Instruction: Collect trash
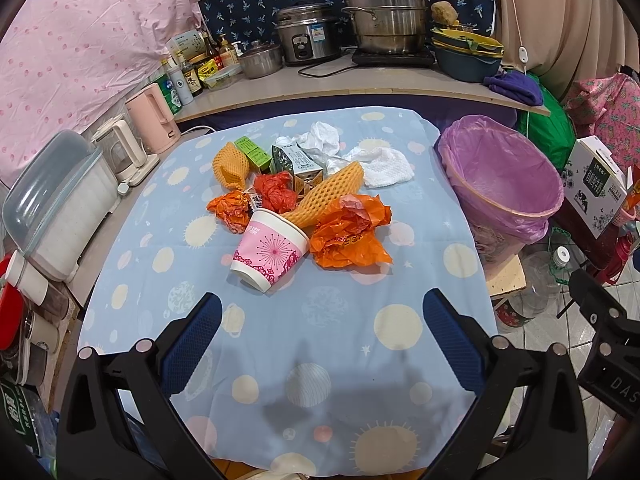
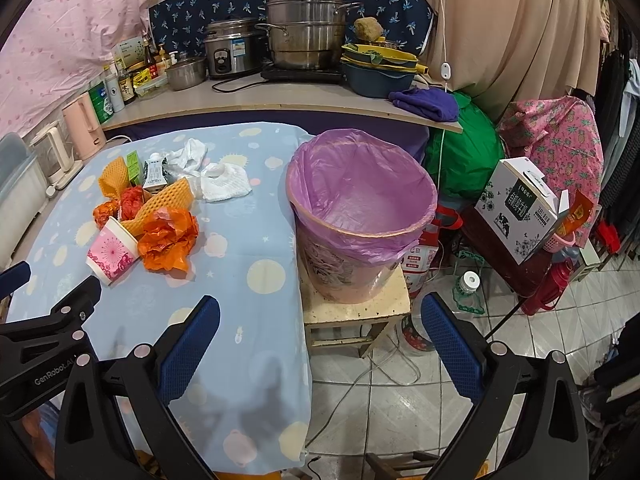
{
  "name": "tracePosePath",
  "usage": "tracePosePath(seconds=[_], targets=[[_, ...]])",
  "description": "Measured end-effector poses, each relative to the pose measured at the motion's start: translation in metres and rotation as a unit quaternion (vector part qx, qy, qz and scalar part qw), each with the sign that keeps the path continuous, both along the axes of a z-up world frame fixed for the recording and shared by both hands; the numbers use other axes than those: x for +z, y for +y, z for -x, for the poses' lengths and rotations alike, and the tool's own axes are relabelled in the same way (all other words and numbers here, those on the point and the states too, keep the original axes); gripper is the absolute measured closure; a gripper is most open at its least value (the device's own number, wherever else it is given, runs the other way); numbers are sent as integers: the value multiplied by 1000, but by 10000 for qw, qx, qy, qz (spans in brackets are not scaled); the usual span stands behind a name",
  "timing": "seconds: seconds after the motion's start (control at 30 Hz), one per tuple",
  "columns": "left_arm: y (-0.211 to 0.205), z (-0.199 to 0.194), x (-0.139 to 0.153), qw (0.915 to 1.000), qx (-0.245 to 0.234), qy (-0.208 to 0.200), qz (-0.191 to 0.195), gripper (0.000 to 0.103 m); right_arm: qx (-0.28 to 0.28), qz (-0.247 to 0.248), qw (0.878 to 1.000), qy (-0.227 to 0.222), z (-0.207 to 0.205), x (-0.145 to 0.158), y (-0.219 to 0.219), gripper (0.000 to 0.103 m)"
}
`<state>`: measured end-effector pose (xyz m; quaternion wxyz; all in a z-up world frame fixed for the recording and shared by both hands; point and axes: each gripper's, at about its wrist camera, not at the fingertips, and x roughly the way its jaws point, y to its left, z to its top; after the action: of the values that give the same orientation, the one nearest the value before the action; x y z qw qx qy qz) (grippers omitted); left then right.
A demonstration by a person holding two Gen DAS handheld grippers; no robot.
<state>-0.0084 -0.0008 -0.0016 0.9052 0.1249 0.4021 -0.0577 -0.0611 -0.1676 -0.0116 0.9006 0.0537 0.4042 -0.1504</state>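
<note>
A heap of trash lies mid-table: a pink paper cup (image 1: 270, 249) on its side, crumpled orange plastic (image 1: 352, 236), yellow foam nets (image 1: 326, 194), a milk carton (image 1: 298, 164), green boxes (image 1: 252, 152) and white wrappers (image 1: 384, 166). A bin lined with a purple bag (image 1: 500, 176) stands to the right of the table, on a stool (image 2: 356, 312). My left gripper (image 1: 322, 332) is open and empty, short of the cup. My right gripper (image 2: 320, 336) is open and empty over the table's right edge, in front of the bin (image 2: 360, 208). The cup (image 2: 112, 254) lies to its left.
The table has a blue patterned cloth (image 1: 320, 360). Kettles (image 1: 154, 120) and a white container (image 1: 60, 208) line its left side. A shelf behind holds pots (image 1: 384, 12), a rice cooker (image 1: 306, 34) and bottles. Boxes and bags crowd the floor at right (image 2: 524, 208).
</note>
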Motion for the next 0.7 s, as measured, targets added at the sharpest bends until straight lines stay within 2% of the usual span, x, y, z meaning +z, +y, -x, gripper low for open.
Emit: tracePosePath(seconds=[0.33, 0.5, 0.7], targets=[[-2, 0, -4, 9999, 4, 77, 77, 7, -9, 6, 10000, 6, -1, -1, 0, 6], [10, -14, -10, 9993, 45, 294, 234, 7, -24, -36, 10000, 31, -6, -6, 1, 6], [41, -37, -19, 9978, 215, 359, 509, 7, 30, -121, 9999, 2, -20, -17, 11, 7]])
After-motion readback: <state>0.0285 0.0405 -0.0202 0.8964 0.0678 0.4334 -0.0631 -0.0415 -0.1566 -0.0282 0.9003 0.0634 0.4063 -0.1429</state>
